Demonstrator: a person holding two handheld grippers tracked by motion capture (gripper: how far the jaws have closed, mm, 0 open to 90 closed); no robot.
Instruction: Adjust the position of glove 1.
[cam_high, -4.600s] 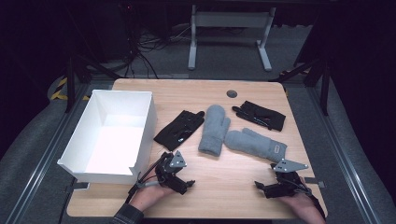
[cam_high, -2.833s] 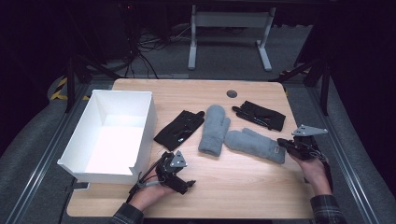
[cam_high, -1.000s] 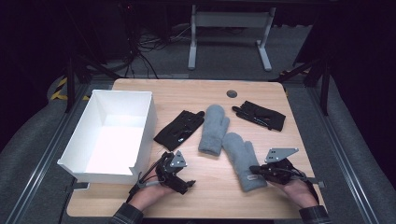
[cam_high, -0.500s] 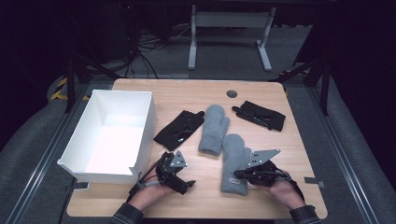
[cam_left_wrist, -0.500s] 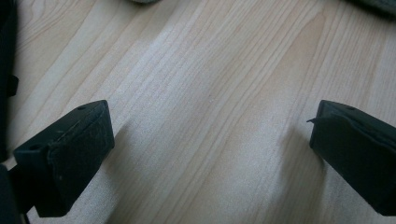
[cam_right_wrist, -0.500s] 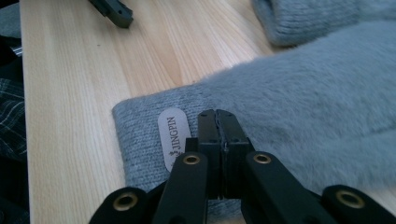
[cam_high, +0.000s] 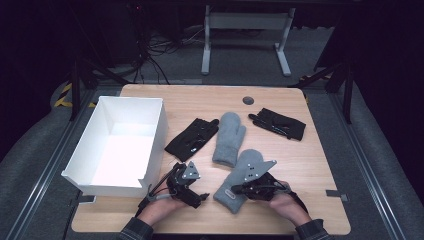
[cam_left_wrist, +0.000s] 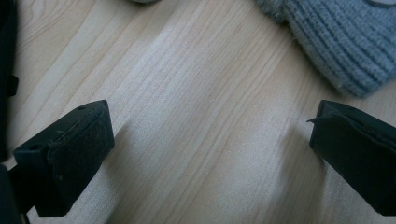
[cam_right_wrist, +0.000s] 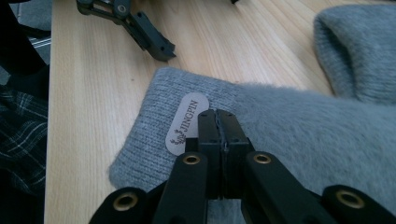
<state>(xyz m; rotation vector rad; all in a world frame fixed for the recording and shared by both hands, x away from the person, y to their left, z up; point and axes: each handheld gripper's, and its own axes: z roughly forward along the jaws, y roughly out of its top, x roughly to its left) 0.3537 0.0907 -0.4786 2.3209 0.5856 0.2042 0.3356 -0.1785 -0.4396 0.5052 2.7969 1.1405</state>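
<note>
Right gripper (cam_right_wrist: 218, 122): jaws pressed together, pinching knit of grey mitten (cam_right_wrist: 289, 135) near cuff, beside label (cam_right_wrist: 187, 122). Mitten flat on table (cam_high: 310, 165), near front edge, just beside second mitten (cam_high: 228, 137). Soft, light, limp; likely drapes and drags. Cuff edge best hold. Left gripper (cam_left_wrist: 205, 154): jaws wide apart, empty.

A light wooden table (cam_high: 320, 165) with rounded corners stands on a grey carpeted floor (cam_high: 370, 100) in a dark room, lit brightly from above. At twelve o'clock beyond it rises a grey metal stand (cam_high: 245, 22) on two feet, with black cables (cam_high: 155, 50) tangled at eleven o'clock and yellow-black hazard tape (cam_high: 65, 95) at nine o'clock.
</note>
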